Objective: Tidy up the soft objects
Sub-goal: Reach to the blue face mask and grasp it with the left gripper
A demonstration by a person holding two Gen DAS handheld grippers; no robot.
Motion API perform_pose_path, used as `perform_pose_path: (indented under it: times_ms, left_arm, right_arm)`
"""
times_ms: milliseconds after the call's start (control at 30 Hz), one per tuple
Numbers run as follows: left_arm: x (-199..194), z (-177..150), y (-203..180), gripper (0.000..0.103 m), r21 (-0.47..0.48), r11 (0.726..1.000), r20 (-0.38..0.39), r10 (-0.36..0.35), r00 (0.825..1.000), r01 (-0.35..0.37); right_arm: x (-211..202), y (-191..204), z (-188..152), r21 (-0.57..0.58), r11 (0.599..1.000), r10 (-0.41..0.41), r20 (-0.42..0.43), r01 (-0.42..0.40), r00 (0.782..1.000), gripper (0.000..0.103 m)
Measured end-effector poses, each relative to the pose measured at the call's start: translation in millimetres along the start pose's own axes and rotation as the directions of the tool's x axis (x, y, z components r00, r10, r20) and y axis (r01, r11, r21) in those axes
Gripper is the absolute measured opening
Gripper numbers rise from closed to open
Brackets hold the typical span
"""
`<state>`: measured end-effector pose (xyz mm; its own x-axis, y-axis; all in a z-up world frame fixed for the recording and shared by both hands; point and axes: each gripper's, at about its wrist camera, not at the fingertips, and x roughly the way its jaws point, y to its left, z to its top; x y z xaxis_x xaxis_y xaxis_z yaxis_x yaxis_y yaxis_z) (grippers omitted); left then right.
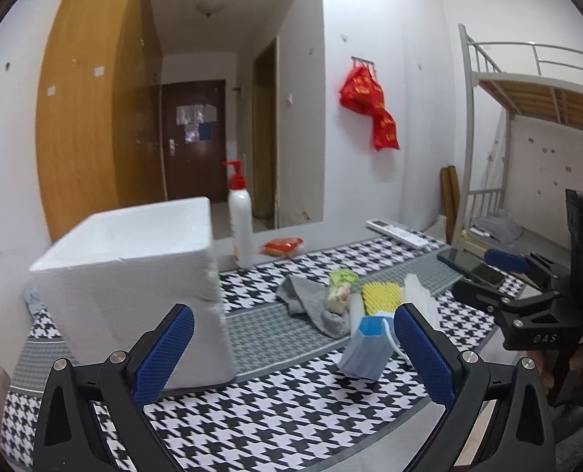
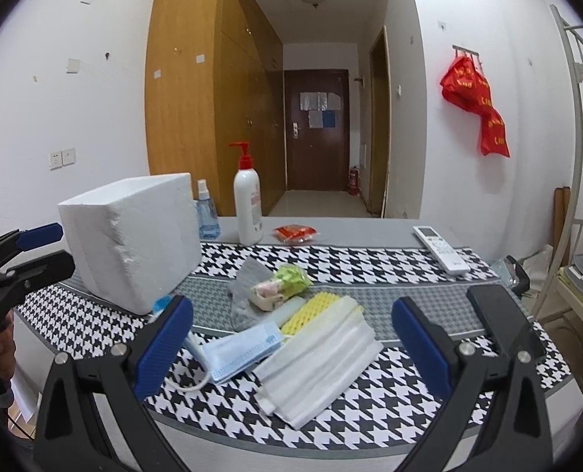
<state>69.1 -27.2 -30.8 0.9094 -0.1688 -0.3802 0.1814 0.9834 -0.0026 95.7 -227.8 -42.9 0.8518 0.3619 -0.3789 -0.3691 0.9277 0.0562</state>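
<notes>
Both grippers hang spread and empty above the houndstooth-clothed table (image 2: 370, 259). The soft pile lies at 12 o'clock of the right gripper (image 2: 291, 338): a flat white bagged mask pack (image 2: 323, 365) nearest, a pale blue pleated face mask (image 2: 240, 350) at 10 o'clock, touching it. Likely best to pinch one item by an edge, low and level. From the left gripper (image 1: 295, 354), the pile sits at 1 o'clock, the white foam box (image 1: 134, 275) at 11.

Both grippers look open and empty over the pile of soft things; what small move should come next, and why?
Probably lower the right gripper onto the white folded masks. They lie nearest, right between its open fingers, on top of the pile beside the blue mask, and the white foam box stands near the left gripper.
</notes>
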Motion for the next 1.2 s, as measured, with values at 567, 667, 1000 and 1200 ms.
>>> perform_pose_path:
  times_ms: [567,667,1000,1200]
  left_arm:
    - [46,-19,-34,0.102,0.092,0.976,-0.181,-0.180,0.967,0.198]
    - [57,-22,-37,0.102,0.088,0.974,-0.213,-0.186,0.959,0.209]
    - [83,-29,-49,0.100,0.127,0.964,-0.275,-0.192,0.942,0.233]
    - [99,-31,-52,0.092,0.131,0.963,-0.308,-0.187,0.933,0.237]
  right_arm:
    - [26,-26,-13,0.060,0.996,-0.055,-0.086,0.060,0.995,0.102]
    - [31,-30,-17,0.071,0.995,-0.059,-0.106,0.067,0.993,0.102]
    - [44,-38,-24,0.087,0.994,-0.058,-0.148,0.072,0.987,0.102]
    - [53,-42,-29,0.102,0.992,-0.054,-0.176,0.073,0.983,0.102]
